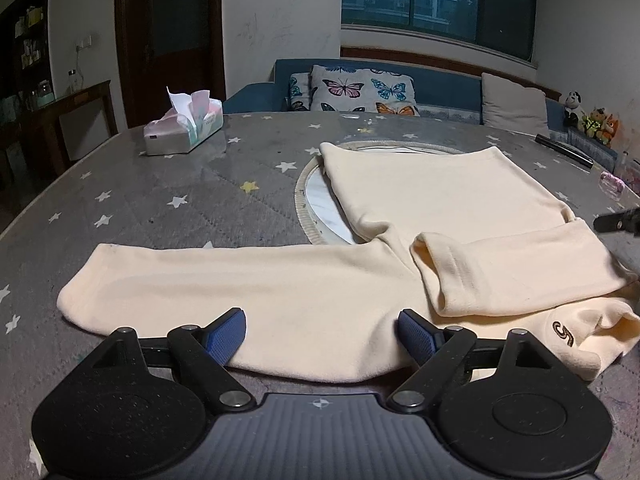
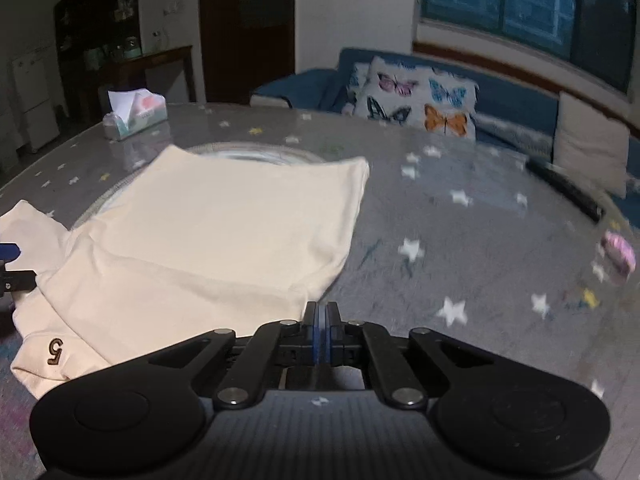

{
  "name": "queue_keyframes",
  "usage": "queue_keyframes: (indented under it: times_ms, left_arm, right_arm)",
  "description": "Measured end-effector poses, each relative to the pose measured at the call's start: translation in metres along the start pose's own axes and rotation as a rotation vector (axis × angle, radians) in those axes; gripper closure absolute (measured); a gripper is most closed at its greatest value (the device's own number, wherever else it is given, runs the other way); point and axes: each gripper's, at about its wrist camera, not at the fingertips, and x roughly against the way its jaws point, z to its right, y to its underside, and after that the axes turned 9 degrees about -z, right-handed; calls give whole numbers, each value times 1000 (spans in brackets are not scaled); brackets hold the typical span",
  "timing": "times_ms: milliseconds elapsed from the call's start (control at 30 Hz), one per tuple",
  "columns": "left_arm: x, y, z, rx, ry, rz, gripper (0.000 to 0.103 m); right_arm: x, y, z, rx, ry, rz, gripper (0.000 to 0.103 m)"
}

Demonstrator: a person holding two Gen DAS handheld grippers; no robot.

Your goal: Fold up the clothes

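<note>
Two handheld grippers work over a cream long-sleeved top (image 1: 400, 216) spread flat on a grey star-print tablecloth (image 1: 180, 184). Left gripper (image 1: 322, 330): jaws spread wide, nothing held, with one extended sleeve (image 1: 200, 280) lying across just beyond and between its blue pads (image 1: 226, 334). Right gripper (image 2: 322, 320): blue pads pressed together; no fabric visible between them, the garment's near edge lying just to its left. The second sleeve (image 1: 520, 268) lies folded over the body. Farther ahead of the left gripper and to its left stands a tissue box (image 1: 182, 128).
</note>
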Motion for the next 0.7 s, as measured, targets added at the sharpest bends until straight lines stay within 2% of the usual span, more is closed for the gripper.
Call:
queue_keyframes:
  times_ms: [167, 300, 400, 500, 567, 633, 700]
  left_arm:
    - [-1, 0, 1, -2, -7, 2, 16]
    - [-1, 0, 1, -4, -10, 1, 16]
    - [-2, 0, 1, -5, -9, 1, 16]
    - [-2, 0, 1, -7, -9, 4, 15]
    - [-3, 0, 1, -8, -11, 5, 14]
    - [-3, 0, 1, -8, -11, 3, 14]
    - [-3, -1, 0, -8, -11, 2, 14]
  right_arm:
    - [-1, -12, -11, 76, -52, 30, 97]
    - [-23, -24, -16, 73, -84, -21, 96]
    - [-33, -27, -13, 74, -48, -67, 97]
    - [-30, -25, -10, 79, 22, -73, 95]
    - [-26, -21, -4, 82, 17, -64, 96]
    - [-18, -21, 1, 79, -7, -29, 95]
    - [-11, -22, 6, 84, -69, -12, 93]
